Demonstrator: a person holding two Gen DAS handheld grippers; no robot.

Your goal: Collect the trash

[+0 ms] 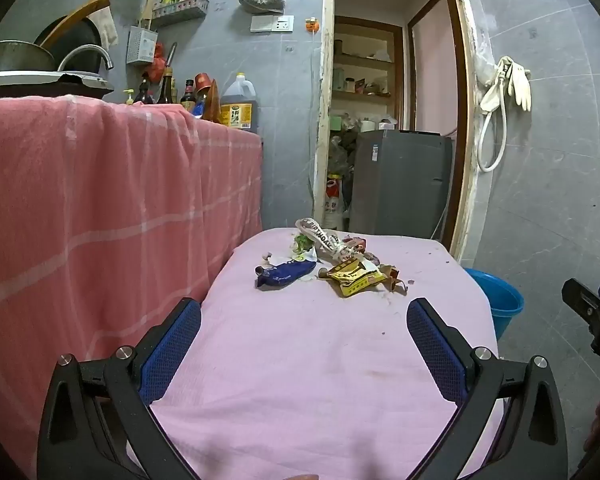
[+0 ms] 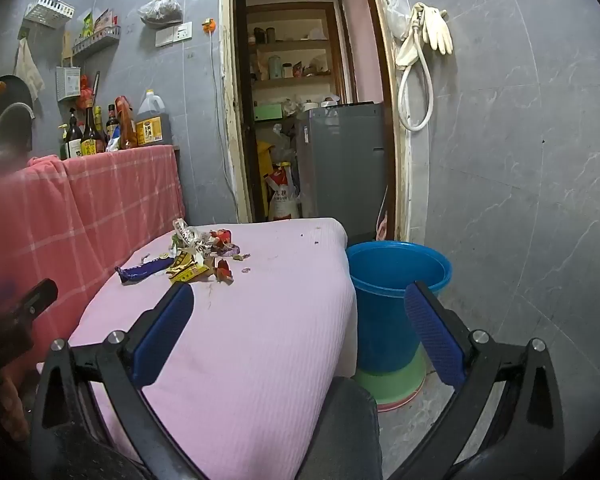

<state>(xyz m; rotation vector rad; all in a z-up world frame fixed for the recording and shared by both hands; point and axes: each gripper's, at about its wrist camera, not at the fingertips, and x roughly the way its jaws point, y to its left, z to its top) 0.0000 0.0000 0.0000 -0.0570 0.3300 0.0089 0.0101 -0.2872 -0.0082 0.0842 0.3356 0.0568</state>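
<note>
Two grippers, both with fingers spread wide, nothing between the blue pads. Left gripper (image 1: pixel 304 320) hangs over the near part of the pink table (image 1: pixel 308 380), well short of the trash. Right gripper (image 2: pixel 298 312) straddles the table's near right corner; its right finger (image 2: pixel 434 336) shows in front of the bucket.

Trash (image 1: pixel 328 260) lies in a loose heap at the table's far end, left of centre: blue wrapper (image 1: pixel 284 274) nearest the left edge, yellow wrapper (image 1: pixel 356 278) just beside it, a white printed bag (image 1: pixel 320 236) behind both, scraps around.

Blue bucket (image 2: pixel 396 292) stands on the floor against the table's right side, on a green base (image 2: pixel 392 380).

Pink checked cloth (image 1: pixel 100 208) hangs left of the table.
</note>
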